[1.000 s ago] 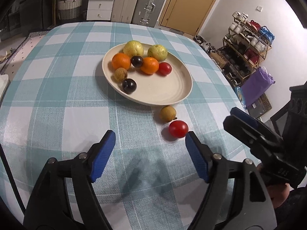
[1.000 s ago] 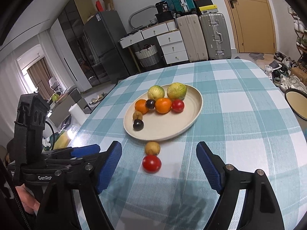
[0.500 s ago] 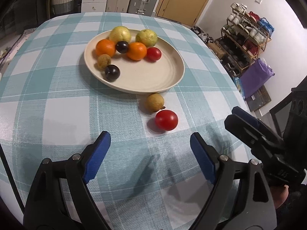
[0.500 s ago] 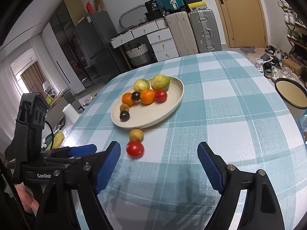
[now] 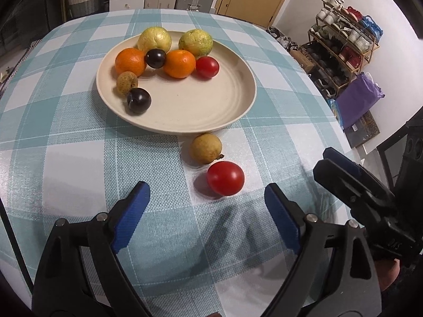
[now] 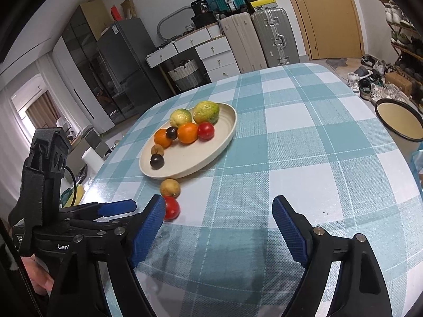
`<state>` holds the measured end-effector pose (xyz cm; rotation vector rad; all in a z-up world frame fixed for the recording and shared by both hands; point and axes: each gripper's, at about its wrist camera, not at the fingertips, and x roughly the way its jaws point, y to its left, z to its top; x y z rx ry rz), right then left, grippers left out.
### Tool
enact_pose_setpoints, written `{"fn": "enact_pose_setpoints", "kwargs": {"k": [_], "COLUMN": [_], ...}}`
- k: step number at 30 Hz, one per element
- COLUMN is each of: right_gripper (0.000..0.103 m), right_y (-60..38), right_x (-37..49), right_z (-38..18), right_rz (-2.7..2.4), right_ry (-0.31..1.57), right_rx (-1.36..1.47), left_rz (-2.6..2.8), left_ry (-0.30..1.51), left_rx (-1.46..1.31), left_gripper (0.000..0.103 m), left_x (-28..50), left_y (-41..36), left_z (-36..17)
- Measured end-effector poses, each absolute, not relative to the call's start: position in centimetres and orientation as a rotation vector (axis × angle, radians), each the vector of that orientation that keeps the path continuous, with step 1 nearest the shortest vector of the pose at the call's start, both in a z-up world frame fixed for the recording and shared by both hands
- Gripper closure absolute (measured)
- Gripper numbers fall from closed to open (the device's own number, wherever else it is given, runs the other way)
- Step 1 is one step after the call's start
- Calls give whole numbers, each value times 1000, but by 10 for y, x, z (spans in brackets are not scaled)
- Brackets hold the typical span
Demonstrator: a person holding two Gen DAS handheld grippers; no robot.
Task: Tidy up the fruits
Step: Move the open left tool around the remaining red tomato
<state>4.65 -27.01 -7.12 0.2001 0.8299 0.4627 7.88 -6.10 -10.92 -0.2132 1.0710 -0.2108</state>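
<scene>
Left hand-held gripper: jaws are spread wide and have just been opening further; nothing is held; only cloth is seen between the blue pads
Right hand-held gripper: jaws are set wide with nothing gripped; it is seen just right of the left hand-held gripper, both held above the table
Tomato: found on the cloth just ahead of the left hand-held gripper, slightly right of its centre line; in the right wrist view it is partly hidden behind the right gripper's left pad
Longan: placed just beyond the tomato, near or touching it; close to the near rim of the plate
Plate: set farther ahead of both grippers; oranges, guavas, plums, a second tomato and a second longan are grouped on its far left part; the near right part is left bare
</scene>
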Motion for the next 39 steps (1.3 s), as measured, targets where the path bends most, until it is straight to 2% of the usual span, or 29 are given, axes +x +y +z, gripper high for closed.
{"fn": "enact_pose_setpoints", "kwargs": {"k": [5,16,29,35,37,39], "right_gripper": [18,18,17,17,17,17], "right_y": [-271,-275,-277,-276,-276,-276], "right_x": [52,65,71,70,69,69], "right_z": [-76,-84,-87,-86,-85,-85], "right_rz": [466,464,456,454,452,450], "right_ry": [839,857,866,867,867,869], "right_rx": [204,228,240,226,221,220], "left_rz": [-202,-192,-191,-224,-247,-275], "left_ry": [1074,1089,1061,1038,1036,1041], "left_rx": [-229,-206,-245,-279,-288,-321], "left_gripper": [4,1,4,31,50,60], "left_x": [84,96,96,92,91,90], "left_y": [-60,-64,-61,-55,-53,-51], "left_z": [-113,-118,-119,-117,-117,-118]}}
